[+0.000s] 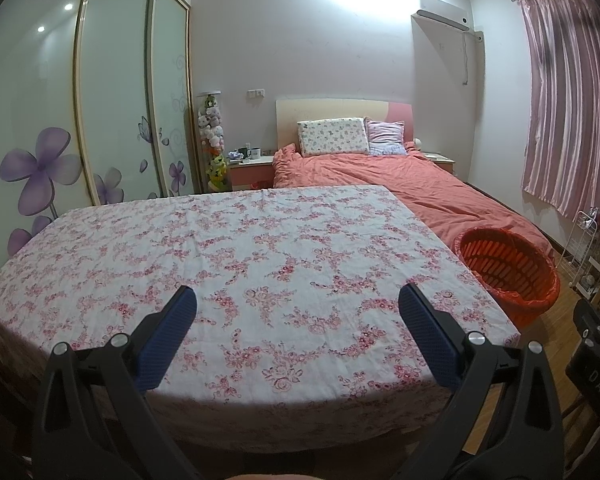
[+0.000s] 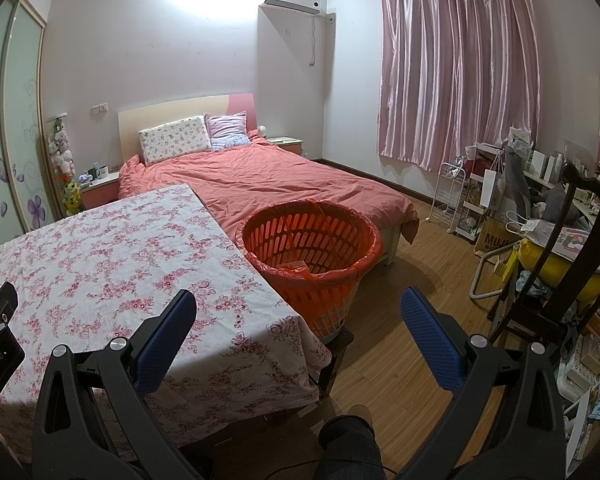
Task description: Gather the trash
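An orange slotted basket point(image 2: 309, 248) lined with a red bag stands on a low stand right of the table; it also shows in the left wrist view point(image 1: 508, 268). Something orange and pale lies at its bottom point(image 2: 296, 267). My left gripper point(image 1: 298, 300) is open and empty above the near part of the table with the floral cloth point(image 1: 236, 248). My right gripper point(image 2: 298, 304) is open and empty, over the table's right front corner point(image 2: 260, 320) and the floor, just short of the basket. I see no loose trash on the cloth.
A bed with a coral duvet point(image 2: 268, 176) lies beyond the table and basket. A dark wooden chair point(image 2: 572, 264) and cluttered shelves point(image 2: 476, 200) stand at the right. A sliding wardrobe point(image 1: 112, 100) fills the left wall. Wooden floor point(image 2: 412, 280) lies between.
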`<action>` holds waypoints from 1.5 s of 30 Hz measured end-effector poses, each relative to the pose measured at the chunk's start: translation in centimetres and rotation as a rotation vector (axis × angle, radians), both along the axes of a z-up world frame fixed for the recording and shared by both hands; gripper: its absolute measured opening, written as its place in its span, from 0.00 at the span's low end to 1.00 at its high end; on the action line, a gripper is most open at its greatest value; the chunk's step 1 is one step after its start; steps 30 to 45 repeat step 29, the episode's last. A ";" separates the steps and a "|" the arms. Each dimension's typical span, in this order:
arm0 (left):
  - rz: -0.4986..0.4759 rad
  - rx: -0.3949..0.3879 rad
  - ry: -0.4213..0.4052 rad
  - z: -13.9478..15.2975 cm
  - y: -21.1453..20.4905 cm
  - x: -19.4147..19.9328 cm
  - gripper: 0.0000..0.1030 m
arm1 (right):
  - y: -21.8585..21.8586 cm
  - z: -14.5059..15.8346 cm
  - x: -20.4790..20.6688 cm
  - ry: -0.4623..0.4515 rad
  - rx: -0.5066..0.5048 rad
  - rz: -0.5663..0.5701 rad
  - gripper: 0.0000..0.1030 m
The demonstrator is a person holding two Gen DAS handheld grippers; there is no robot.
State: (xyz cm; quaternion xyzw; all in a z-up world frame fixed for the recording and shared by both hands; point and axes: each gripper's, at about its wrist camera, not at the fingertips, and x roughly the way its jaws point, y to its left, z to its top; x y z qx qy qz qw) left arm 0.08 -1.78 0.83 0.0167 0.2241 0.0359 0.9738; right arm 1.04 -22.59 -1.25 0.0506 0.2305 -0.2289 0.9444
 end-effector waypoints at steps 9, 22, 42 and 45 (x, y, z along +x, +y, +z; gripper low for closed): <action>-0.006 -0.005 0.006 -0.1 -0.4 -0.1 0.96 | -0.1 0.0 0.0 -0.001 0.000 0.000 0.98; -0.007 -0.012 0.018 -0.1 -0.5 -0.2 0.96 | 0.0 0.0 -0.1 0.000 0.000 0.000 0.98; -0.012 -0.020 0.031 -0.2 -0.3 0.1 0.96 | 0.1 0.0 0.0 0.000 0.001 -0.001 0.98; -0.012 -0.020 0.031 -0.2 -0.3 0.1 0.96 | 0.1 0.0 0.0 0.000 0.001 -0.001 0.98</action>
